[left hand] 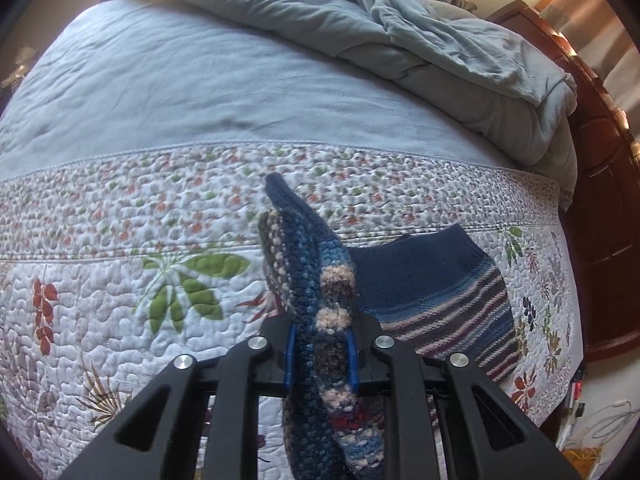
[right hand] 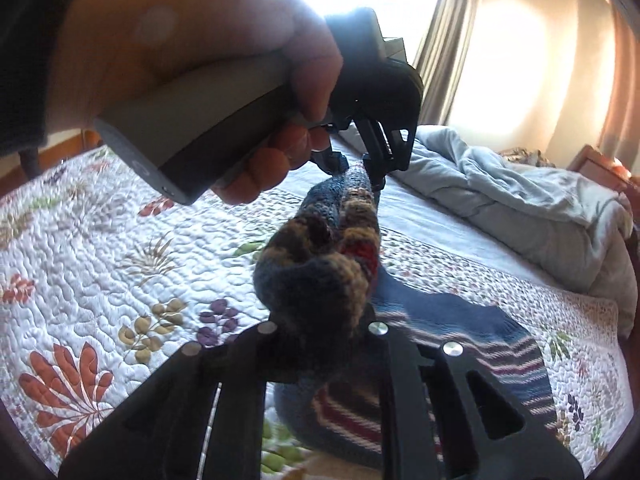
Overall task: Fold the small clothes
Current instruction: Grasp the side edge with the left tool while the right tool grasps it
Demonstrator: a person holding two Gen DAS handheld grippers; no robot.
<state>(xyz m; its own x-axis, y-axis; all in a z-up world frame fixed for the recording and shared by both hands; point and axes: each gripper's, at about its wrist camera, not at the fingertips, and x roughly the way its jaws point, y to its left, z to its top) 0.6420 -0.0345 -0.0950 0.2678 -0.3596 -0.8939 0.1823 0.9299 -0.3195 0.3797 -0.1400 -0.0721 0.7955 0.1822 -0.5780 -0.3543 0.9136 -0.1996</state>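
Note:
A chunky knitted sock (left hand: 316, 280) in blue, tan and red yarn hangs above the bed, stretched between both grippers. My left gripper (left hand: 322, 356) is shut on one end, its blue pads (left hand: 291, 354) pressing the knit from both sides. The right wrist view shows the same sock (right hand: 320, 264) running from my right gripper (right hand: 322, 336), shut on the near end, up to the left gripper (right hand: 358, 168), which a hand (right hand: 192, 40) holds. A second sock (left hand: 432, 292), navy with thin stripes, lies flat on the floral quilt (left hand: 120, 280); it also shows below the held sock (right hand: 480, 340).
A rumpled grey-blue duvet (left hand: 400, 40) is heaped at the far side of the bed. A dark wooden bed frame (left hand: 600, 200) runs along the right edge. A bright window with curtains (right hand: 444, 40) is behind the bed. Cables (left hand: 608, 420) lie on the floor at right.

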